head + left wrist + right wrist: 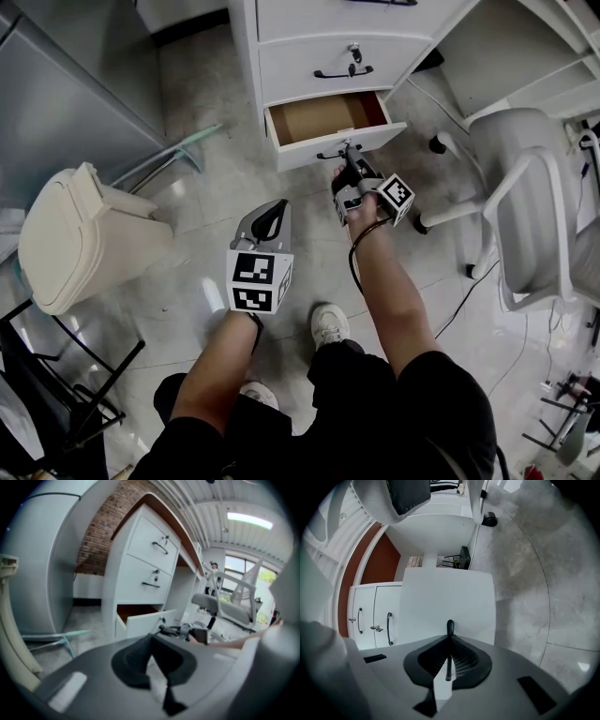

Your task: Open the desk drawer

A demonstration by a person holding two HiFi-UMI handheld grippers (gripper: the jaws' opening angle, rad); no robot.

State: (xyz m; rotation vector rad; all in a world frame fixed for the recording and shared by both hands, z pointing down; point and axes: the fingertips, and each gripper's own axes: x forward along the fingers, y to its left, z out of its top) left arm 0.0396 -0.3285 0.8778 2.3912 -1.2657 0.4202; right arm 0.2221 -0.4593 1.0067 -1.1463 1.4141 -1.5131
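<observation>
"Head view first: what are you doing down there?"

"I'm facing the white drawer unit (248,66) and holding the right gripper (349,173) clamped on the thin dark handle (339,153) of the bottom drawer (323,120). The drawer is standing partway out of the unit. Its brown inside is showing, with nothing lying in the part I can see."

"And the other tool?"

"The left gripper (272,216) is hanging in the air nearer to me, well apart from the drawer, with its jaws together on nothing. It is pointing towards the unit and doing no work."

"What are you worrying about?"

"Mostly the grip. The handle is running as a narrow bar between my jaws. If I'm pulling off to one side or dipping my wrist, I judge it could slide out, and the drawer would stop short. A crooked pull could also be jamming the drawer in its runners. If I'm pulling too hard, it may come right off them and drop towards my shoe (328,323). I'm also watching the office chair (525,206) on my right, since my elbow could knock it as I draw back. The cable (469,300) is lying on the floor beside my leg, too."
</observation>
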